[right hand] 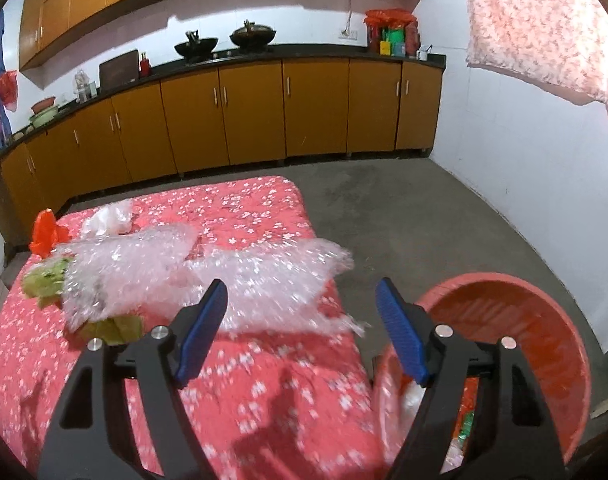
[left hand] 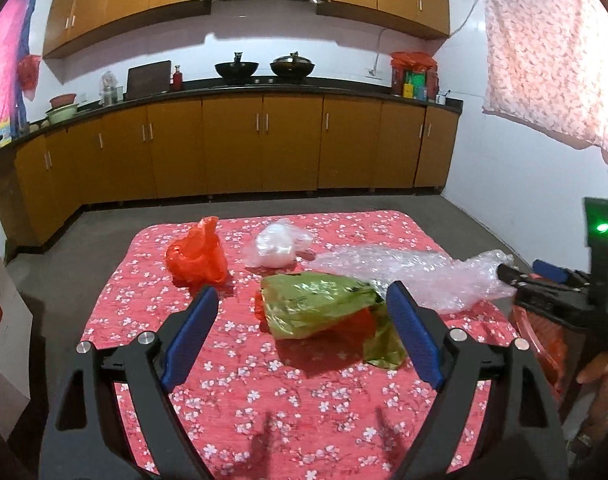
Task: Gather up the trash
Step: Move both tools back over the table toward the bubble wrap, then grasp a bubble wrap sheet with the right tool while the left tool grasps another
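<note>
A green bag with red showing inside lies on the table, just beyond my left gripper, which is open and holds nothing. Farther back sit an orange-red bag and a clear bag. A long sheet of bubble wrap stretches to the right edge, where my right gripper meets its end. In the right wrist view, my right gripper is open. The bubble wrap lies just ahead, its near edge reaching between the fingertips, and the pads do not press on it.
A red basin with some trash in it stands on the floor by the table's right side, below the right gripper; it also shows as the red basin. A person's hand holds that gripper. Cabinets line the far wall across a grey floor.
</note>
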Demonstrator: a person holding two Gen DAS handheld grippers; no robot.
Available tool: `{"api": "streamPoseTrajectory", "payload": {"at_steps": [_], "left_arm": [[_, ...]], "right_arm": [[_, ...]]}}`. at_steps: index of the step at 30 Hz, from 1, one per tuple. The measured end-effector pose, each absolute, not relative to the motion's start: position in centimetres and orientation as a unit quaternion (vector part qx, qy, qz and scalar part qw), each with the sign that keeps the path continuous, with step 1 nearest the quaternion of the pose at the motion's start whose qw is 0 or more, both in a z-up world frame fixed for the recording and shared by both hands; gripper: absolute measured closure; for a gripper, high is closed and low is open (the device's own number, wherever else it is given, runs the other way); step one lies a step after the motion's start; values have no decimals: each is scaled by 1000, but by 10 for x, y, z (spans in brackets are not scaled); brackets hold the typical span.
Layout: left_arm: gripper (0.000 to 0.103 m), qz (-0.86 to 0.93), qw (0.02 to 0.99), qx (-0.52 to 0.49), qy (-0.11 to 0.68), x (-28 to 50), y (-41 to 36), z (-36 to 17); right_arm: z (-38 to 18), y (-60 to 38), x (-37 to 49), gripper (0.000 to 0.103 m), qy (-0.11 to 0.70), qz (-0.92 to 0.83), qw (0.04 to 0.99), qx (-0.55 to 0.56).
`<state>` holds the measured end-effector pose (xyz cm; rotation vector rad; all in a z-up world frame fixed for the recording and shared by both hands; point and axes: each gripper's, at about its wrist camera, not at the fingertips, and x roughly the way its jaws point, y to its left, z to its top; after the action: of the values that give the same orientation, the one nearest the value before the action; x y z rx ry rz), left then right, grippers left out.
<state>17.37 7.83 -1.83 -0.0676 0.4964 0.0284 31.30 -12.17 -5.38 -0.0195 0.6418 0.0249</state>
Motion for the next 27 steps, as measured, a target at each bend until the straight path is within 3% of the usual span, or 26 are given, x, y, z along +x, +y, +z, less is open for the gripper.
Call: {"api": "streamPoseTrajectory", "payload": {"at_steps": [3,5,7,8,13,22,24,27], "left_arm": [[17,8,969,-39,242,180,79,-15],[13,2,970,-38,240,184,76,-13],[13,-8,970,-36,241,188,71,-13],[13,-13,970,-35,242,192,67,-13],[12,-40,965,-37,256,207,46,-14],[9,-52,950,-6,307,244,-2,-31],[13,-47,945,-9,322,250,-5,-37],[32,-46,940,-21,339,256,-3,-44]], "right_arm": [[-63,-114,330,33,331,8,943,-25],[-69,-112,334,63,345,15,938,-30],[-76,-111,336,78,368,31,929,-28],[-78,-112,334,81,370,34,928,-29],[-81,-119,314,87,369,45,928,-18],[-79,-135,292,88,371,38,928,5],[-79,-140,286,88,371,35,928,7],[-78,-148,280,88,371,32,928,14]]}}
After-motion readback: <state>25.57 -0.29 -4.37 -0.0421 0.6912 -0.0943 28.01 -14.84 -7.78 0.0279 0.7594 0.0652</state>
